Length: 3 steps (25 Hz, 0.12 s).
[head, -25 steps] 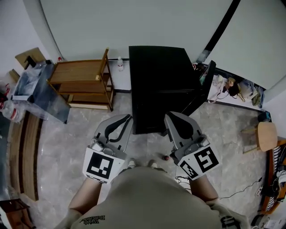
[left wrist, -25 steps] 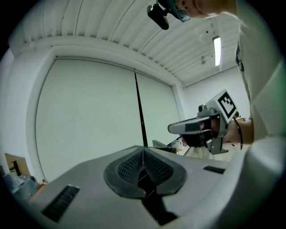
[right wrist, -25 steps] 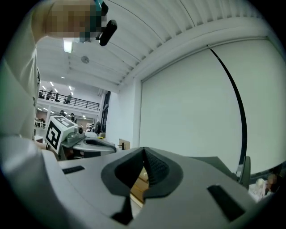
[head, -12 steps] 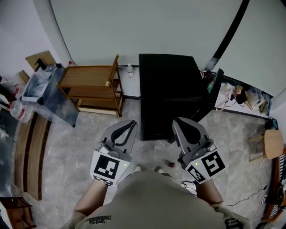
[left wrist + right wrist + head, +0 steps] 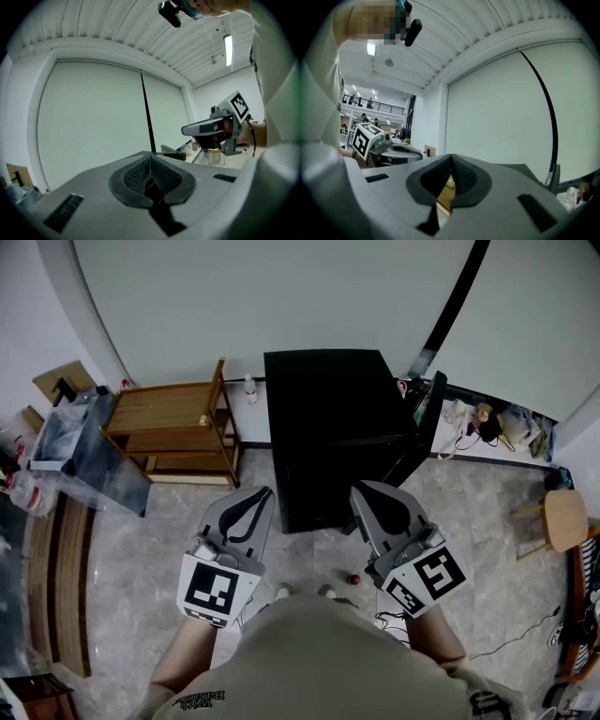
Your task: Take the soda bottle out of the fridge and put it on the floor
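Black fridge [image 5: 328,427], inside hidden from me; soda bottle nowhere I can see. Left gripper [image 5: 262,493], right gripper [image 5: 360,489]: both pressed together, empty, poised before it exactly as a second ago; task state unchanged.

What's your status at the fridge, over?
Left gripper shut, empty. Right gripper shut, empty. Fridge looks closed, soda bottle not in sight. Nothing between grippers and fridge.

The fridge [image 5: 328,427] is black. The wooden shelf [image 5: 169,413] is brown. The floor [image 5: 122,559] is grey with a marble pattern. The left gripper [image 5: 261,493] and the right gripper [image 5: 360,489] are grey, with black-and-white square marks.
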### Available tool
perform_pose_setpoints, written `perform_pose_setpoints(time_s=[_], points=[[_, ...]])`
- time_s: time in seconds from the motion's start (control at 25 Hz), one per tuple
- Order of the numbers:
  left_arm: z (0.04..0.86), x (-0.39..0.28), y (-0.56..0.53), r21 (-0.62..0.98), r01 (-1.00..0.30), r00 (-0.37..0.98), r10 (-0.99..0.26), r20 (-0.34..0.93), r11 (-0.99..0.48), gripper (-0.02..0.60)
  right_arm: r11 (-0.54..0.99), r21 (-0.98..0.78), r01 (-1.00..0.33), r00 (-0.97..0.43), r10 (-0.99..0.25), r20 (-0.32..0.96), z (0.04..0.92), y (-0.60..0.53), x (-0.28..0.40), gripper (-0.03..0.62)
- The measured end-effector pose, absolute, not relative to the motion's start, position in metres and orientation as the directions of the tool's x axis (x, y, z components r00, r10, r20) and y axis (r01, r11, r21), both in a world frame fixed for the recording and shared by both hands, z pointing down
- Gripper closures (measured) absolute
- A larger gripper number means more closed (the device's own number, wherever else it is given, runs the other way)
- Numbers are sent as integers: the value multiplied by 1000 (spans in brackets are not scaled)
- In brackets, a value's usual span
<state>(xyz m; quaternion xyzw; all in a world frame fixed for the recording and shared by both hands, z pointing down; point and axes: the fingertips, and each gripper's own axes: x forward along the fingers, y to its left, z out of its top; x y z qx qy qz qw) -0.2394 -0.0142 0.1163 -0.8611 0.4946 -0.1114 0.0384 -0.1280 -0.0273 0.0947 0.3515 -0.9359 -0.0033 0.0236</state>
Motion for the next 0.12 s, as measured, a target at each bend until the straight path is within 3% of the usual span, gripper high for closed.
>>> perform_pose_setpoints(time_s=[0.12], points=[[114,-237,-16,-156,-846,491,-859,145,-510,571,760,-4,-649,-760,-649,41,95,-29,-126,597]])
